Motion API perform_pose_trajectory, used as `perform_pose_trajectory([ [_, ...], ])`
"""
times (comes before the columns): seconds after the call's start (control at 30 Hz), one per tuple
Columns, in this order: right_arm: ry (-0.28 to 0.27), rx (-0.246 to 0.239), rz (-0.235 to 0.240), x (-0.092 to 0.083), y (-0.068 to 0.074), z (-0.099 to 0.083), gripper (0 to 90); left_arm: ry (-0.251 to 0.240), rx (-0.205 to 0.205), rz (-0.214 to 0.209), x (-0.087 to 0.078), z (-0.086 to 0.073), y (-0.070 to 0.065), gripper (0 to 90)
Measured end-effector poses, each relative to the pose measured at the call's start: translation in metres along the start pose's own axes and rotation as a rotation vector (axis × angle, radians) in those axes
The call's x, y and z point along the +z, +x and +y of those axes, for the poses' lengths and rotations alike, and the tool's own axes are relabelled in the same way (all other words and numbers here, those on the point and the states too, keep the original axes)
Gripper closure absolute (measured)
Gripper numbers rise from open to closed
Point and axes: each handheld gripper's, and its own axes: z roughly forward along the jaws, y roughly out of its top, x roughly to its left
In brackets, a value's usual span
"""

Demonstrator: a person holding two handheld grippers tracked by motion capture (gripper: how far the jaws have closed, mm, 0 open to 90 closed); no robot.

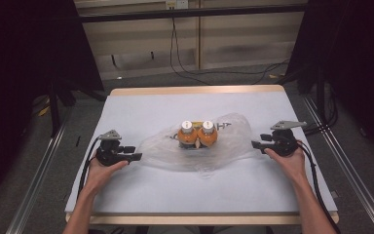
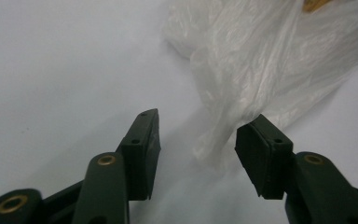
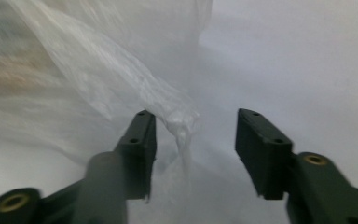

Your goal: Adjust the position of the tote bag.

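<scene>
surface: white-topped table point(image 1: 141, 190) | on it: clear plastic bag point(image 1: 233, 134) holding 2 orange bottles point(image 1: 197, 134), apparently capped

bottles: 2 point(image 1: 197, 132), orange, white-capped | plastic bag: 1 point(image 1: 233, 131) | grippers: 2, left gripper point(image 1: 137, 152), right gripper point(image 1: 253, 143) | table: 1 point(image 1: 141, 105)

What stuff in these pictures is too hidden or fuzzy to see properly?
- Two orange bottles, high view: the crinkly clear plastic bag covers them, so their labels are unreadable.
- Dark thing under the bottles, high view: too small and veiled by plastic to identify.
- Print on the bag, high view: a few letters show, the rest is folded away.
- Bag contents, right gripper view: just a blurred brownish smear.
- An orange bit, left gripper view: cut off by the top edge.
</scene>
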Motion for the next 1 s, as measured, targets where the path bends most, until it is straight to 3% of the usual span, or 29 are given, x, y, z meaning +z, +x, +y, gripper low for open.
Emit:
perform_pose_trajectory([
  [0.23,-0.052,0.013,0.018,-0.011,-0.002,0.006,29.6,-0.08,0.0,0.03,-0.011,0.004,-0.004,30.9],
  [0.37,-0.088,0.018,0.032,-0.019,-0.001,0.013,23.2,-0.152,-0.005,0.045,-0.019,0.009,-0.007,22.5],
  [0.6,-0.152,0.01,0.025,-0.035,0.0,0.022,20.0,-0.224,-0.003,0.051,-0.032,0.014,-0.01,21.2],
  [0.67,-0.177,0.014,0.036,-0.041,-0.001,0.023,19.7,-0.236,-0.008,0.052,-0.034,0.014,-0.009,21.7],
  [0.73,-0.193,0.022,0.039,-0.045,-0.002,0.024,21.0,-0.239,-0.001,0.04,-0.035,0.014,-0.009,30.3],
  [0.83,-0.202,0.006,0.061,-0.046,0.001,0.028,29.9,-0.218,0.06,0.004,-0.031,0.02,-0.018,39.4],
  [0.9,-0.194,-0.016,0.08,-0.043,0.008,0.032,35.0,-0.197,0.087,-0.001,-0.027,0.025,-0.025,42.5],
  [1.0,-0.178,-0.038,0.139,-0.035,0.019,0.037,38.3,-0.184,0.107,-0.051,-0.02,0.03,-0.033,50.2],
])
